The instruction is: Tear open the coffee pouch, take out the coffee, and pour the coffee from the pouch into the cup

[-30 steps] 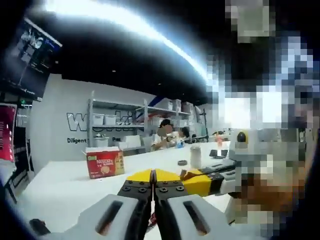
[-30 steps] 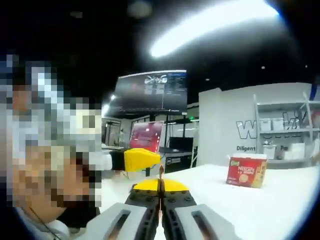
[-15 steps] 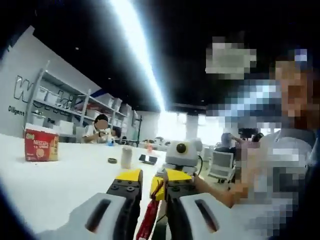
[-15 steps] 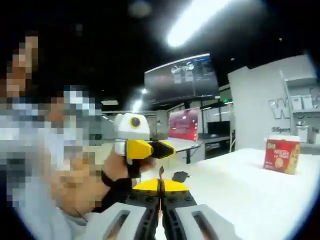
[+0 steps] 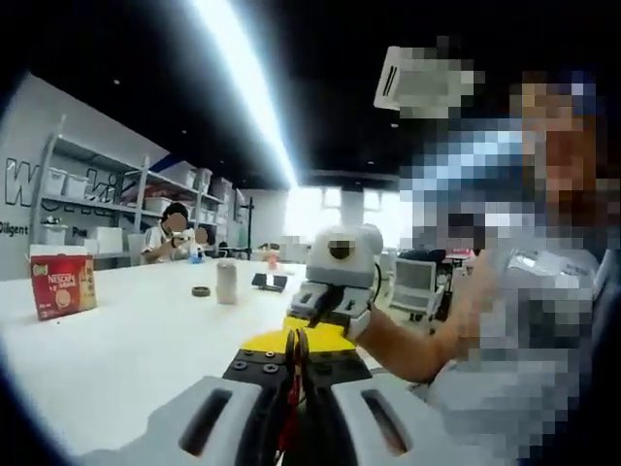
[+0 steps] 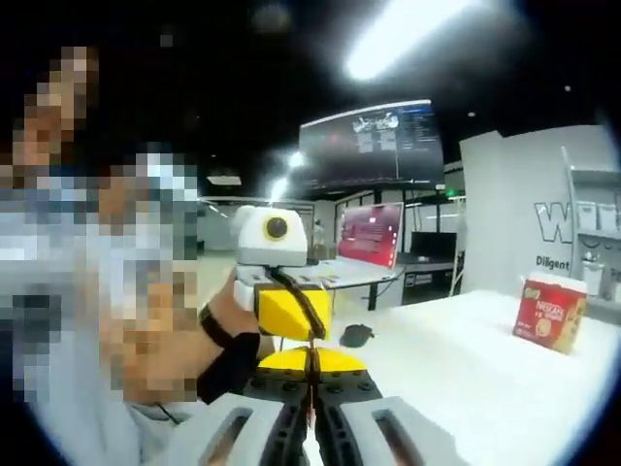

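Coffee pouch [image 5: 288, 408] shows as a thin red strip pinched edge-on between the closed jaws of the left gripper [image 5: 294, 351], held up in the air in front of the person, well above the bench [image 5: 126, 340]. A sliver of red-brown material [image 6: 312, 342] also pokes up between the pressed-together jaws of the right gripper [image 6: 312, 361], so both grippers seem to hold the pouch, though whether it is one piece or already torn I cannot tell.

Half a second ago the left jaws stood apart with the red strip loose between them; now they are clamped on it. That suggests a regrip, setting up the tear or finishing it. The two grippers have also drawn closer and now face each other almost head-on, where a second ago they sat side by side.

Beyond them, a red coffee box [image 5: 62, 285] stands on the bench, and a pale cup [image 5: 226, 282] stands farther along it, well apart from both grippers.
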A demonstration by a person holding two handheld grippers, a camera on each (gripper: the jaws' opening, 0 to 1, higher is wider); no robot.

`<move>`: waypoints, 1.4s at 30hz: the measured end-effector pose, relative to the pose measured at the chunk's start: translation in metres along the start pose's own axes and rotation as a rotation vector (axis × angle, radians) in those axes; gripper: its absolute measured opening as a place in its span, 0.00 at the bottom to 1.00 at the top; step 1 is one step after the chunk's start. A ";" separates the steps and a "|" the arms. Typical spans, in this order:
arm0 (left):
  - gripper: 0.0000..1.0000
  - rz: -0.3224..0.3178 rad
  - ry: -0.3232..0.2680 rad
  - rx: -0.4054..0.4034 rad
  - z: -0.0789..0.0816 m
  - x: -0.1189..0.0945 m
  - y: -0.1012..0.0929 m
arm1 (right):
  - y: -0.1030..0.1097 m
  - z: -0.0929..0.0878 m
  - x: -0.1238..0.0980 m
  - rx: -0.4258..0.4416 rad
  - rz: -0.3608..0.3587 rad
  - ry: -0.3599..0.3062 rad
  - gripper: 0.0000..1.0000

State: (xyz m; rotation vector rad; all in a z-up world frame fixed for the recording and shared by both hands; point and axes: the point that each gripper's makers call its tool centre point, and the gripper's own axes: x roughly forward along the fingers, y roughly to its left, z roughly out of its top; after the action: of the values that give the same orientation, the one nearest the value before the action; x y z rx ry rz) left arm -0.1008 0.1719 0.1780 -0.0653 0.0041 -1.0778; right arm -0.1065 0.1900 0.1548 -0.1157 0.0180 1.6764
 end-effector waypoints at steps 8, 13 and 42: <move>0.03 -0.031 0.038 -0.007 -0.005 -0.002 -0.012 | 0.013 -0.004 -0.002 -0.058 0.055 0.029 0.01; 0.03 -0.049 0.046 -0.028 -0.004 -0.003 -0.016 | 0.018 -0.003 -0.002 -0.068 0.088 0.022 0.02; 0.02 0.143 0.035 -0.003 0.004 0.004 0.010 | -0.008 0.001 0.000 0.022 -0.069 -0.040 0.01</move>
State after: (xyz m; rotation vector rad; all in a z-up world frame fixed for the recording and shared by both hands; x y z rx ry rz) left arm -0.0897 0.1733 0.1812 -0.0481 0.0411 -0.9362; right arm -0.0990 0.1910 0.1563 -0.0657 0.0028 1.6088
